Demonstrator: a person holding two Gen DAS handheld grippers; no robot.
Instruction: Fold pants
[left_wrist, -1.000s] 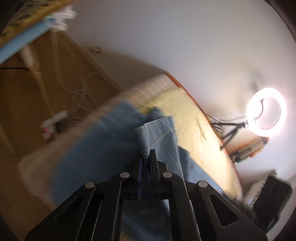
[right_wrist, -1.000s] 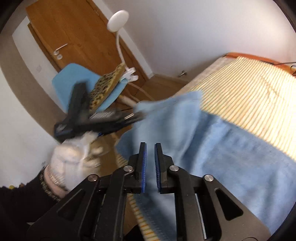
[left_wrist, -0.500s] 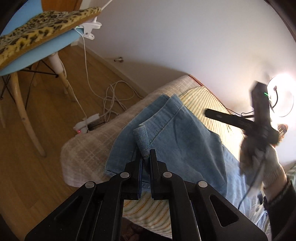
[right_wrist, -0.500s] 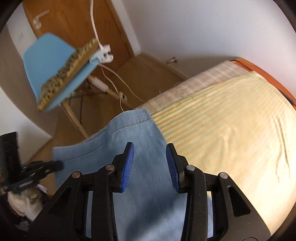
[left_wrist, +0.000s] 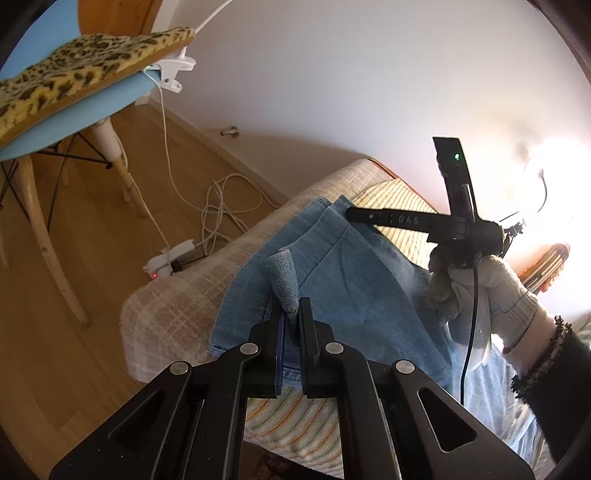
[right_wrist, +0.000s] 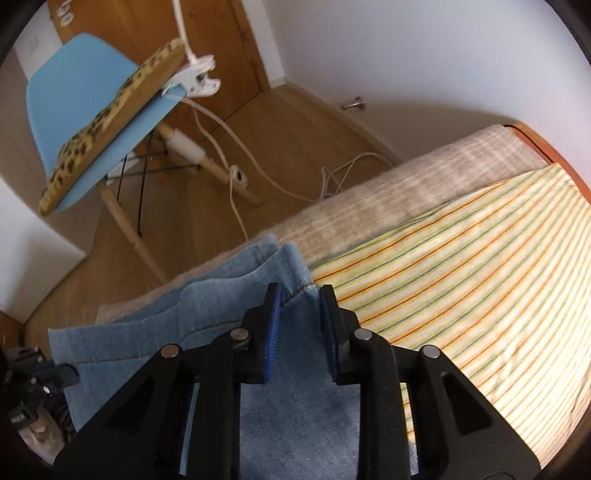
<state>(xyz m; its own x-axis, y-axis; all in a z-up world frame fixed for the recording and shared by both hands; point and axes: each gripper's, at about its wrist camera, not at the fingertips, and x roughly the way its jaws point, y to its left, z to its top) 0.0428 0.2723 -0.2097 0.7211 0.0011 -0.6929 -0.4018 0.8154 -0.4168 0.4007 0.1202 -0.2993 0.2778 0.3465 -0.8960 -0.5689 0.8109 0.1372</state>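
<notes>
Both wrist cameras look steeply down along their tongs, close over the jeans (left_wrist: 354, 280) on the bed (right_wrist: 480, 266); both share the far blue chair (right_wrist: 85, 96).

My black claw (right_wrist: 297, 323) is showing blue pads; pale blue denim pants (right_wrist: 295, 406) are lying on yellow striped bedding (right_wrist: 461, 295).
</notes>
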